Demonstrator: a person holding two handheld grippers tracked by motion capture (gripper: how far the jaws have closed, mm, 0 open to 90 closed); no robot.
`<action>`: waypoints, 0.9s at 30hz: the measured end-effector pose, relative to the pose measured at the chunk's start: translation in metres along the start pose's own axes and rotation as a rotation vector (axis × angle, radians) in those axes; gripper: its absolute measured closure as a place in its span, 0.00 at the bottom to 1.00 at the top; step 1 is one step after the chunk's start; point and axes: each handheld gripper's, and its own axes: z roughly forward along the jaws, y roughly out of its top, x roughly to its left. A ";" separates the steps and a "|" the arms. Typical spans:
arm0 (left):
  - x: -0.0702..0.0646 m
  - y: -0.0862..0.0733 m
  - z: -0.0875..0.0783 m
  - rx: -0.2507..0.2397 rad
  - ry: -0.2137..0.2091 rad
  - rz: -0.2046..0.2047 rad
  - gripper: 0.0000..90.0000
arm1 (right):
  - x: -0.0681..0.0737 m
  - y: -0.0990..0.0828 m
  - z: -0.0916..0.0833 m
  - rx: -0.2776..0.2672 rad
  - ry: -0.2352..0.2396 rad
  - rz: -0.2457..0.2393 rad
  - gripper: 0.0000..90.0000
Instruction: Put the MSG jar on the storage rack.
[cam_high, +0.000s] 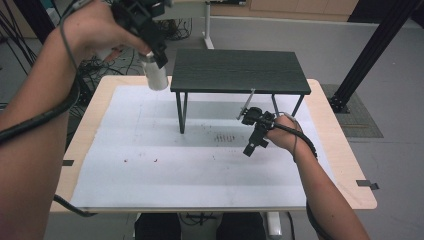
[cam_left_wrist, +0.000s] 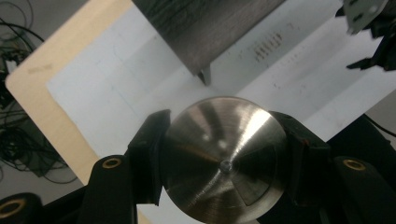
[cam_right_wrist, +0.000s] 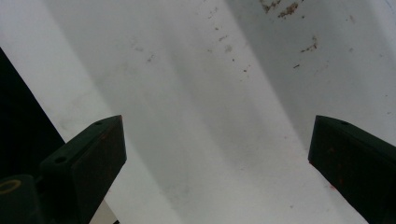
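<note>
A shiny metal cylinder (cam_high: 155, 75) hangs high above the back left corner of the table, and my left gripper (cam_high: 153, 59) is shut on its upper end. In the left gripper view its round brushed end face (cam_left_wrist: 224, 158) sits clamped between the two black fingers (cam_left_wrist: 149, 149). My right gripper (cam_high: 251, 131) hovers low over the white paper, by the small shelf's right legs, and points down. Its jaws (cam_right_wrist: 219, 154) stand wide open with nothing between them, only stained paper below.
A small dark wooden shelf (cam_high: 240, 70) on thin black legs stands at the back middle of the table (cam_high: 340, 150). A white paper sheet (cam_high: 150, 150) with small dark marks covers most of the top. Cables lie on the floor at back left.
</note>
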 end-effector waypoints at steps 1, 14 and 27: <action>-0.002 0.005 -0.003 -0.006 0.002 0.001 0.47 | 0.001 0.000 0.001 0.001 -0.006 -0.011 0.05; -0.013 0.052 0.023 -0.062 -0.019 0.006 0.47 | -0.007 -0.009 0.003 -0.002 0.007 0.000 0.05; -0.009 0.071 0.067 -0.065 -0.042 -0.027 0.47 | -0.012 -0.014 0.007 0.002 0.007 0.011 0.05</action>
